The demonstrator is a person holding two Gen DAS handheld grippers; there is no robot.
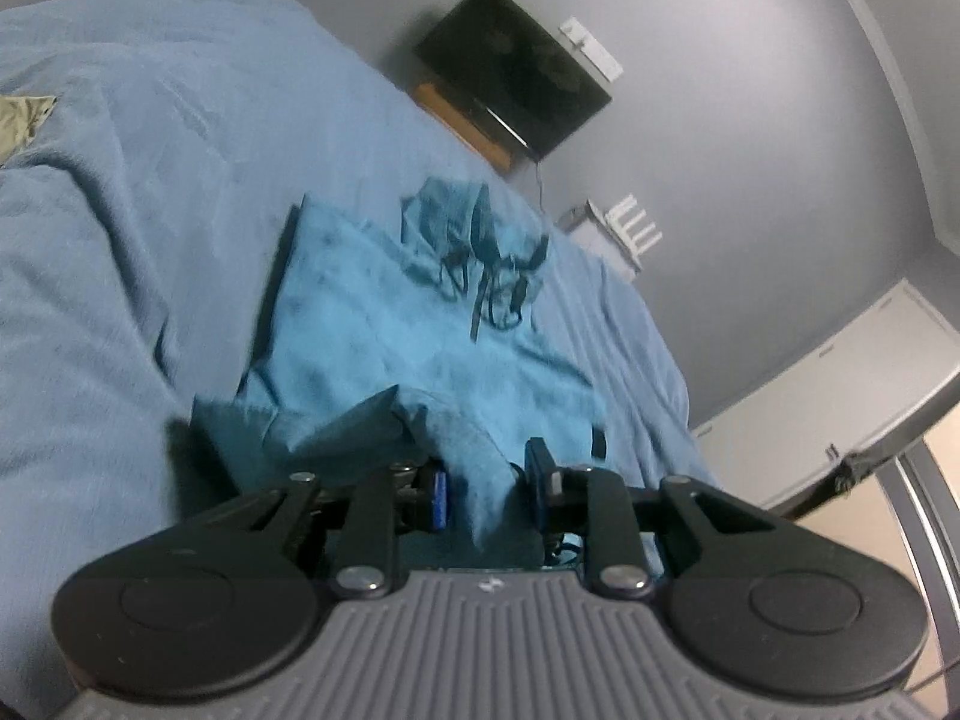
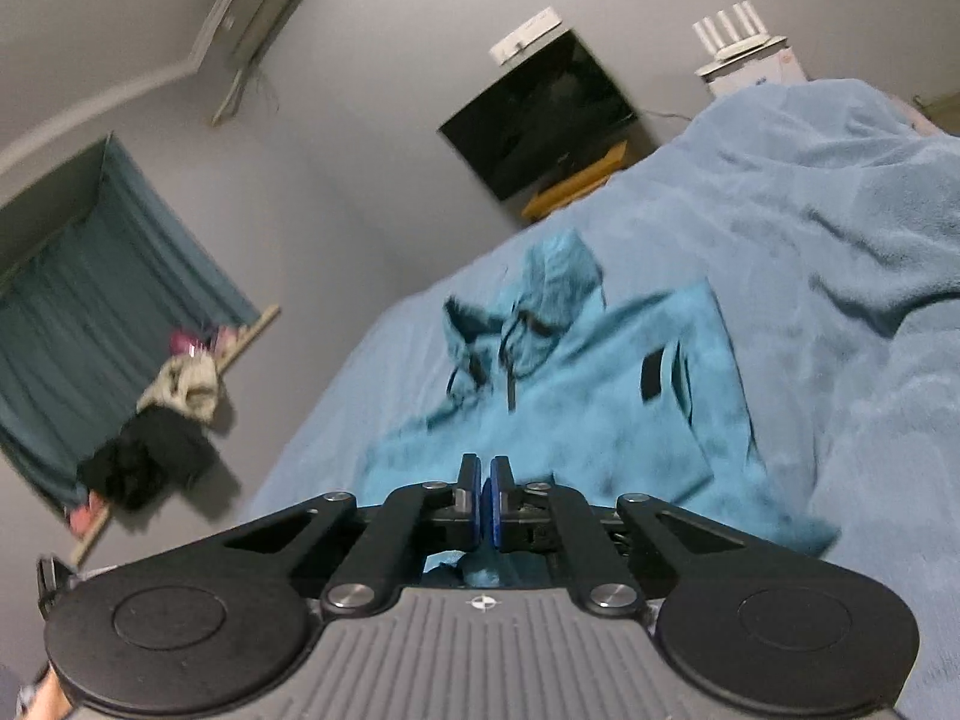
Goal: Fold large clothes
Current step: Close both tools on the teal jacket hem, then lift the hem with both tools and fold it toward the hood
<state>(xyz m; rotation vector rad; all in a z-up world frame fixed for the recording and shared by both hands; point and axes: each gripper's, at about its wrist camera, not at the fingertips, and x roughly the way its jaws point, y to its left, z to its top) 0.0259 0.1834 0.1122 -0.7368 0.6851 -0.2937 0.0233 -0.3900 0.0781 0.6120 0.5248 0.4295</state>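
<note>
A teal hoodie (image 1: 408, 330) lies spread on a bed covered by a blue blanket (image 1: 150, 210), its hood (image 1: 462, 228) and dark drawstrings at the far end. My left gripper (image 1: 489, 483) is at the near hem, with a bunched fold of the cloth rising between its blue pads. In the right wrist view the same hoodie (image 2: 600, 420) stretches away toward its hood (image 2: 558, 276). There my right gripper (image 2: 485, 492) has its pads pressed together, and teal cloth is gathered just beneath them.
A dark wall screen (image 1: 516, 66) hangs above a wooden shelf (image 1: 462, 120) past the bed's far end. A white router (image 1: 630, 228) and white cabinets (image 1: 840, 372) stand beside the bed. A teal curtain (image 2: 90, 300) and piled clothes (image 2: 150, 450) are to the left. An olive cloth (image 1: 24, 120) lies on the blanket.
</note>
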